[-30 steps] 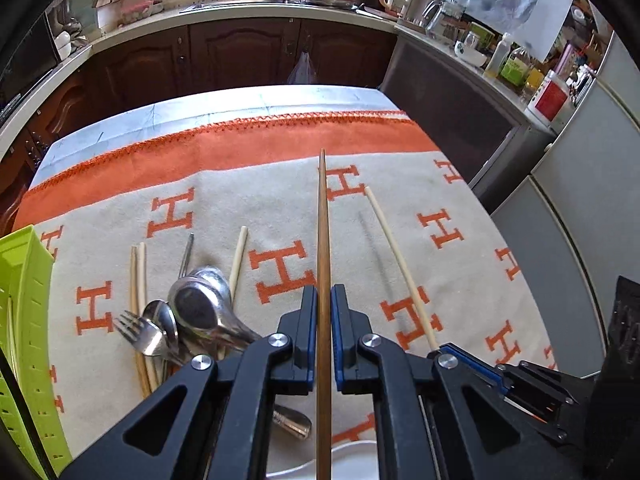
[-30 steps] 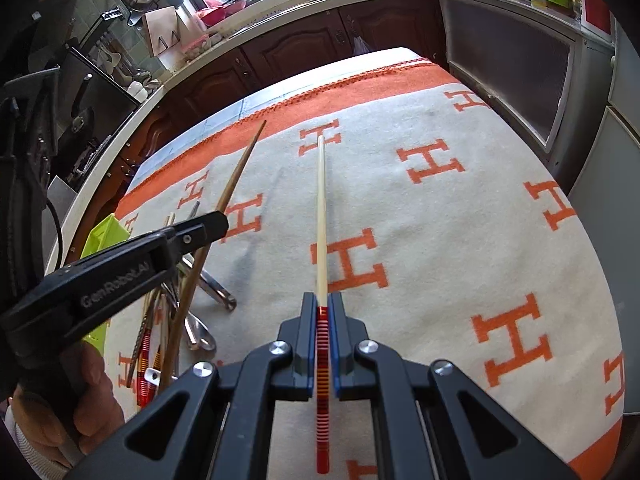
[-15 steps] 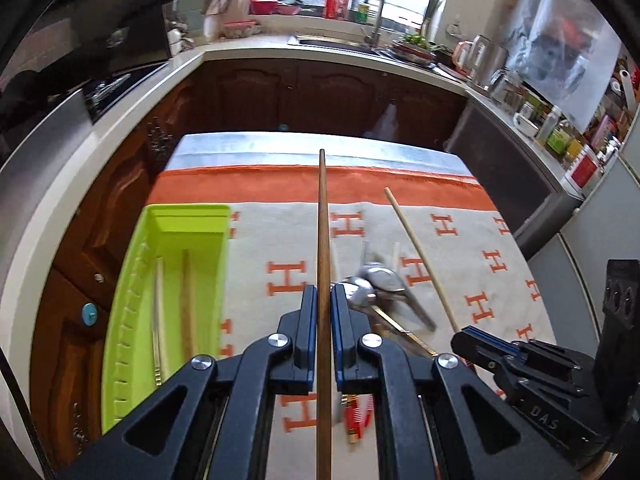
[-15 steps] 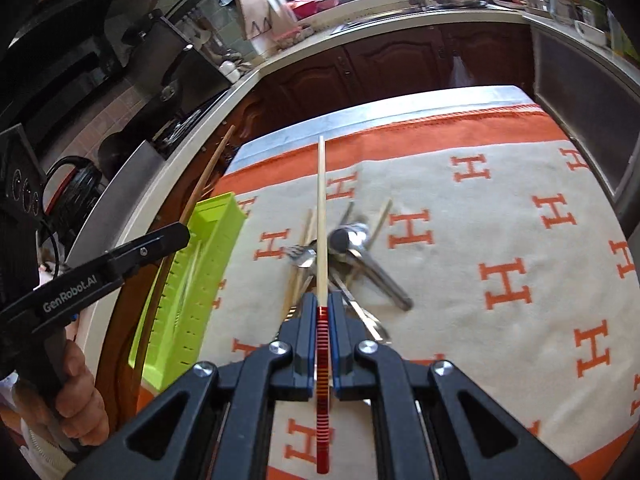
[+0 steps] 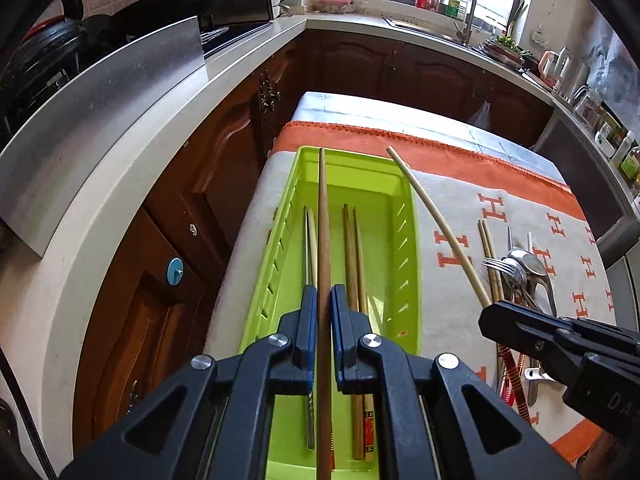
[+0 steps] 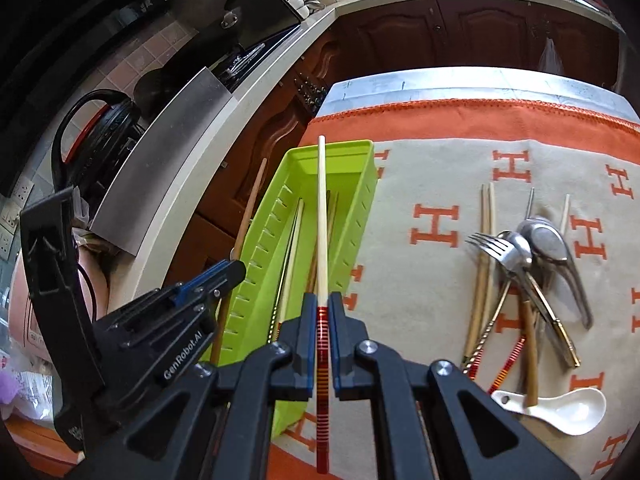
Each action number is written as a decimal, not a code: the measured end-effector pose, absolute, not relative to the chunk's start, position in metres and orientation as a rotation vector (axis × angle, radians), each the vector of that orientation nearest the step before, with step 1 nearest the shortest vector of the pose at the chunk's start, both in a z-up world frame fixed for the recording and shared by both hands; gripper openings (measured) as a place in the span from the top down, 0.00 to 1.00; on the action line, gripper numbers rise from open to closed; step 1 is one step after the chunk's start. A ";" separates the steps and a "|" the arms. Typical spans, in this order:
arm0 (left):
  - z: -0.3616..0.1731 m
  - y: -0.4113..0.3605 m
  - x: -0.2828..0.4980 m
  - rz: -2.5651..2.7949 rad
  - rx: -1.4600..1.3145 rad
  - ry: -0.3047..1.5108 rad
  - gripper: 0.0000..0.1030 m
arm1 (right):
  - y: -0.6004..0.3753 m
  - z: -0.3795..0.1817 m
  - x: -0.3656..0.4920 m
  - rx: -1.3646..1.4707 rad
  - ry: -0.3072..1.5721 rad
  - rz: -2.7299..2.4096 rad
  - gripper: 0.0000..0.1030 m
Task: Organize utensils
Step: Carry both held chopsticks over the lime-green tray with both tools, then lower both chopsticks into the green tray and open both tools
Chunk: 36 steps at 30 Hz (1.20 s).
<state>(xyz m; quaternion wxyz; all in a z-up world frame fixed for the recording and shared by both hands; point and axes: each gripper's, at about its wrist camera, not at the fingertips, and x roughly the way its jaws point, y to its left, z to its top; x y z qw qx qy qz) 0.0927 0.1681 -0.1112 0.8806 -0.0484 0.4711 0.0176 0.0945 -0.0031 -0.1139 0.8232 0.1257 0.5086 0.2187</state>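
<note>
Left gripper (image 5: 320, 300) clamps the brown wooden chopstick (image 5: 322, 220), right gripper (image 6: 322, 308) pinches the pale red-banded chopstick (image 6: 322, 220): line each lengthwise over the lime-green slotted plastic tray (image 5: 404, 240), lower, then release.

You've got an orange-bordered H-print cloth (image 6: 440, 184) on the table, dark wood cabinets (image 5: 360, 64) behind, sink w/ faucet (image 5: 466, 12) by window.
</note>
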 end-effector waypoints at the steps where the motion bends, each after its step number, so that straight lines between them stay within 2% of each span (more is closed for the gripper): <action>1: -0.113 0.169 0.092 0.033 -0.102 0.980 0.95 | 0.000 -0.116 0.097 0.275 1.090 0.463 0.95; 4: -0.111 0.170 0.091 0.024 -0.087 0.965 0.88 | 0.012 -0.120 0.103 0.277 1.105 0.462 0.94; 6: -0.109 0.170 0.088 0.031 -0.076 0.952 0.72 | 0.018 -0.122 0.106 0.278 1.111 0.454 0.94; 8: -0.105 0.171 0.085 0.038 -0.065 0.942 0.63 | 0.026 -0.124 0.107 0.264 1.116 0.463 0.93; 12: -0.099 0.180 0.082 0.065 -0.065 0.932 0.50 | 0.033 -0.127 0.106 0.260 1.123 0.469 0.92; 18: -0.094 0.193 0.075 0.094 -0.080 0.920 0.45 | 0.027 -0.130 0.106 0.282 1.135 0.455 0.92; 36: -0.098 0.180 0.069 0.066 -0.086 0.945 0.44 | -0.031 -0.111 0.096 0.282 1.040 0.336 0.92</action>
